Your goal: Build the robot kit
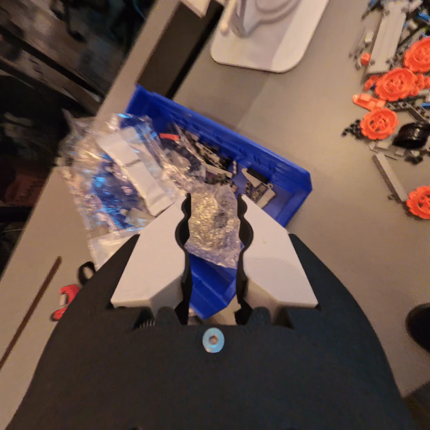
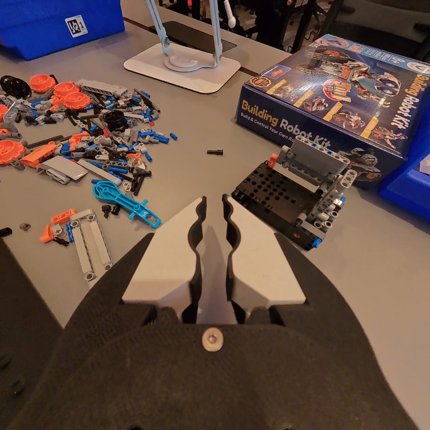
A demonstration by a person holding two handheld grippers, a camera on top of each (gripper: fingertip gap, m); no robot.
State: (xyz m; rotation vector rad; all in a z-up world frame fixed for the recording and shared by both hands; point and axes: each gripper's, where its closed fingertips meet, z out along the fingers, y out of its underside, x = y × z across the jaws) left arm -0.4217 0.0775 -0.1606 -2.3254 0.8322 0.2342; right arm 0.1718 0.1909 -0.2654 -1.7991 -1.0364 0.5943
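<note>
My left gripper point(image 1: 214, 196) is shut on a crumpled clear plastic bag point(image 1: 213, 225) and holds it over the near end of a blue bin point(image 1: 270, 160) with small parts in it. More clear bags point(image 1: 111, 176) hang over the bin's left side. The view is blurred. My right gripper point(image 2: 214, 197) is empty, its jaws a narrow gap apart, and hovers over bare grey table. A partly built model, a black plate with grey beams point(image 2: 290, 200), stands just to its right. A teal tool point(image 2: 125, 202) lies to its left.
A pile of loose orange, blue, grey and black parts point(image 2: 81, 130) covers the left of the table. A kit box point(image 2: 344, 97) lies at the back right, a white lamp base point(image 2: 183, 67) at the back. Blue bins stand at the far left point(image 2: 58, 25) and right point(image 2: 409, 186). My right fingertips sit around 60 centimetres from my left ones.
</note>
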